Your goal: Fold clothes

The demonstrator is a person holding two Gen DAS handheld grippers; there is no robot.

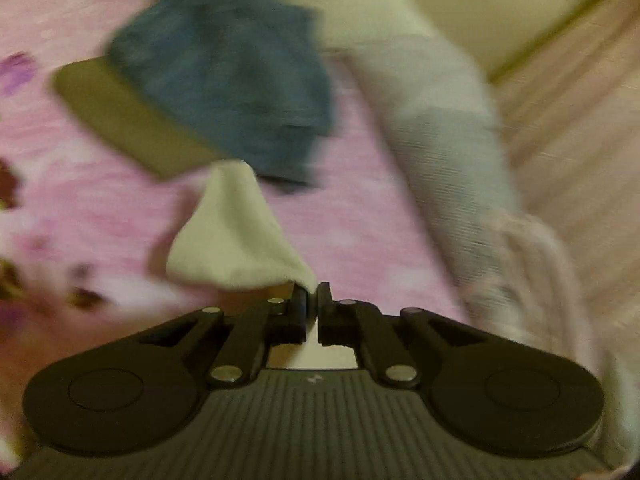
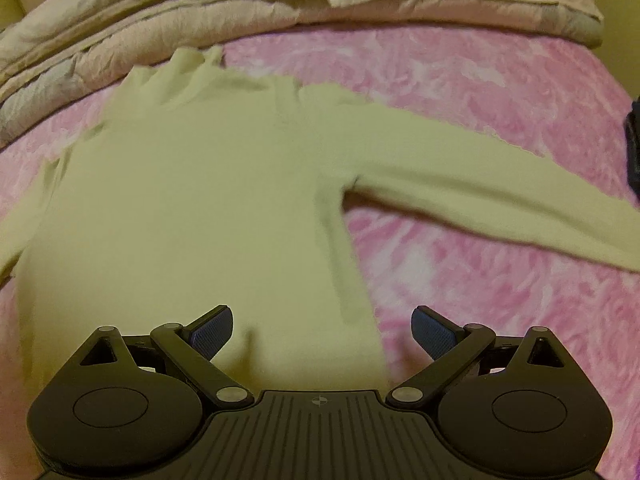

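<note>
A pale cream long-sleeved top (image 2: 192, 200) lies spread flat on the pink bed cover (image 2: 460, 92), one sleeve (image 2: 500, 196) stretched out to the right. My right gripper (image 2: 322, 332) hovers open over the top's lower hem, blue pads (image 2: 212, 334) wide apart, nothing between them. In the left wrist view my left gripper (image 1: 313, 300) is shut on a corner of pale cream cloth (image 1: 232, 232), which lifts off the pink cover (image 1: 360, 220) in a cone. That view is motion-blurred.
A blue garment (image 1: 228, 92) lies on an olive folded piece (image 1: 124, 120) beyond the left gripper. A grey-and-white bundle (image 1: 448, 132) runs along the bed's right side. A beige quilt (image 2: 240, 4) is heaped at the far edge. Something dark (image 2: 634, 148) sits at the right rim.
</note>
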